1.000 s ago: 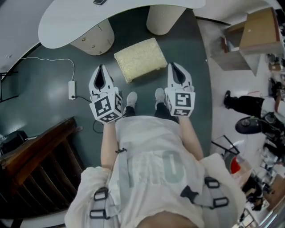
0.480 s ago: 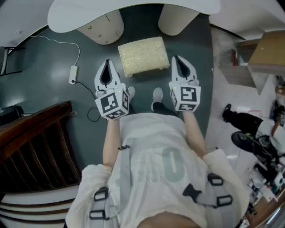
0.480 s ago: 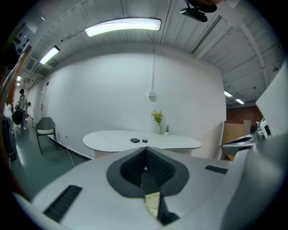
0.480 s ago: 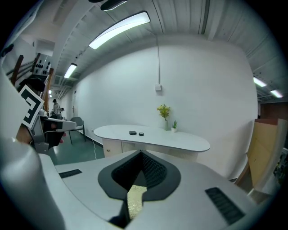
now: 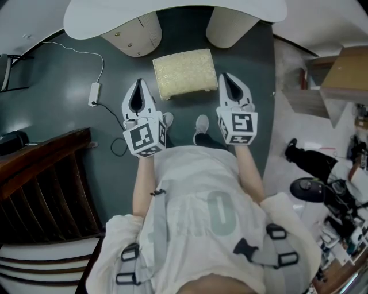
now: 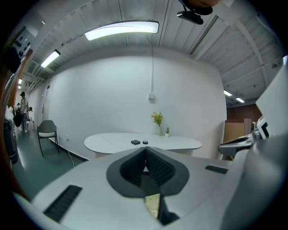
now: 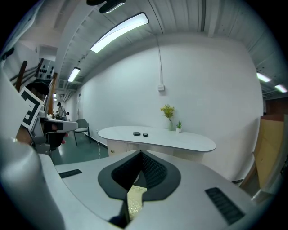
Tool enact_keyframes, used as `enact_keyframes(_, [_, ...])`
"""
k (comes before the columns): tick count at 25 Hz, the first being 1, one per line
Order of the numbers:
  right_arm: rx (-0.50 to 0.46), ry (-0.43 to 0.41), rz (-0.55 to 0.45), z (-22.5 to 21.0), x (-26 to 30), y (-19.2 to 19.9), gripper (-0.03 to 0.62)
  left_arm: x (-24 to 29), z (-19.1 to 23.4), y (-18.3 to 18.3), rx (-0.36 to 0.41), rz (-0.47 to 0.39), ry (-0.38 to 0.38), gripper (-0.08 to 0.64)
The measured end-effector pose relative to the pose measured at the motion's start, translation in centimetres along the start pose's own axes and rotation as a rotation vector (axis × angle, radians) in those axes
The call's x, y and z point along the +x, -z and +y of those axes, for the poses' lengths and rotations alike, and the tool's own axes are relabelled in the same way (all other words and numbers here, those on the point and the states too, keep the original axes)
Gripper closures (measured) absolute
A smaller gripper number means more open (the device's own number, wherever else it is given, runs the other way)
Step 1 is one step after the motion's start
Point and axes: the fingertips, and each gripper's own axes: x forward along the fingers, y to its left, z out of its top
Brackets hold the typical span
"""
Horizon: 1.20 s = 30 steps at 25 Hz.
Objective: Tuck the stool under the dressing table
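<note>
Turned and edged toward the white, oval-topped dressing table (image 5: 172, 14), judging by the head view, which takes in more of that tabletop than a second ago. Now sees the cream, textured rectangular stool (image 5: 185, 73) lying squarer to the frame, no longer skewed. Has brought the left gripper (image 5: 138, 82) in from wide of the stool's left corner to just beside its left edge, and the right gripper (image 5: 225, 76) a little further up along its right edge. Finds the white power strip (image 5: 94, 95) higher in the frame, and the dark trouser leg (image 5: 310, 161) at the right lower.
</note>
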Motion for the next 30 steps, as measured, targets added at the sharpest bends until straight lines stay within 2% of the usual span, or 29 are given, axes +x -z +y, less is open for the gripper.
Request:
enact_keyframes(6, [0.022, -0.023, -0.012, 1.1, 0.2, -0.7, 0.588, 0.1, 0.7, -0.8, -0.011, -0.023, 0.010, 0.555])
enact_keyframes(9, [0.033, -0.041, -0.001, 1.2, 0.6, -0.2, 0.575, 0.6, 0.7, -0.6, -0.030, -0.020, 0.045, 0.532])
enact_keyframes(10, [0.046, -0.037, 0.006, 0.9, 0.7, 0.2, 0.479, 0.8, 0.6, -0.5, -0.041, -0.016, 0.071, 0.452])
enact_keyframes(11, [0.070, -0.027, 0.013, 0.6, 0.9, 0.6, 0.350, 1.0, 0.4, -0.3, -0.057, -0.015, 0.097, 0.399])
enact_keyframes(13, [0.134, 0.000, 0.022, -0.2, 1.2, 1.1, 0.261, 1.3, 0.3, 0.0, -0.094, -0.012, 0.132, 0.310])
enact_keyframes(14, [0.160, 0.008, 0.027, -0.6, 1.3, 1.3, 0.241, 1.5, 0.3, 0.2, -0.109, -0.006, 0.140, 0.282])
enact_keyframes(18, [0.175, 0.021, 0.045, -1.2, 1.2, 1.9, 0.218, 1.7, 0.6, 1.4, -0.120, 0.029, 0.142, 0.258])
enact_keyframes(25, [0.164, 0.012, 0.122, -1.6, 1.5, 3.7, 0.219, 2.3, 0.4, 2.6, -0.114, 0.071, 0.149, 0.257])
enact_keyframes(30, [0.179, 0.007, 0.124, -1.9, 1.3, 4.1, 0.219, 2.5, -0.7, 4.2, -0.102, 0.113, 0.177, 0.256])
